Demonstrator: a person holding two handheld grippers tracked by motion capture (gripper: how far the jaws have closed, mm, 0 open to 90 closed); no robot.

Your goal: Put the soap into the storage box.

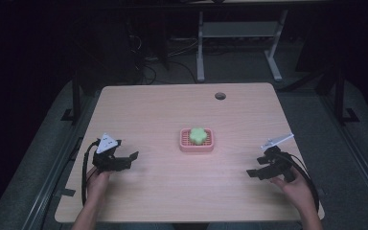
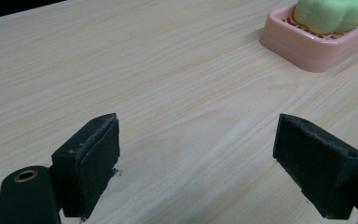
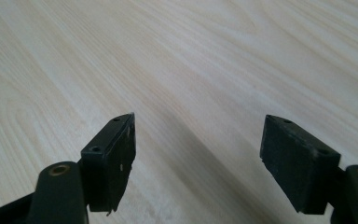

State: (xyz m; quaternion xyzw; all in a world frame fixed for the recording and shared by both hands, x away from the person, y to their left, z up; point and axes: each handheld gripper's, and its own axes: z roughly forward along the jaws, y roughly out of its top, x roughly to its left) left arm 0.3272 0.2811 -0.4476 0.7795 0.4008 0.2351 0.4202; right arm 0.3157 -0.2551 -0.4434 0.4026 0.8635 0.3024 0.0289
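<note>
A pale wooden table with a round hole near its far edge stands in a dark room with cables on the floor, a pink dish holding a green lump at its middle, while the left gripper and right gripper rest well apart at either side, jaws spread and empty.

My left gripper sits low over the table near its left edge, jaws spread wide with bare wood between them, my left hand gripping it from behind and the forearm coming in over the table's near edge. My right gripper mirrors it near the table's right edge, jaws just as wide apart and holding nothing, my right hand wrapped around its rear. Both point inward toward the table's middle.
</note>
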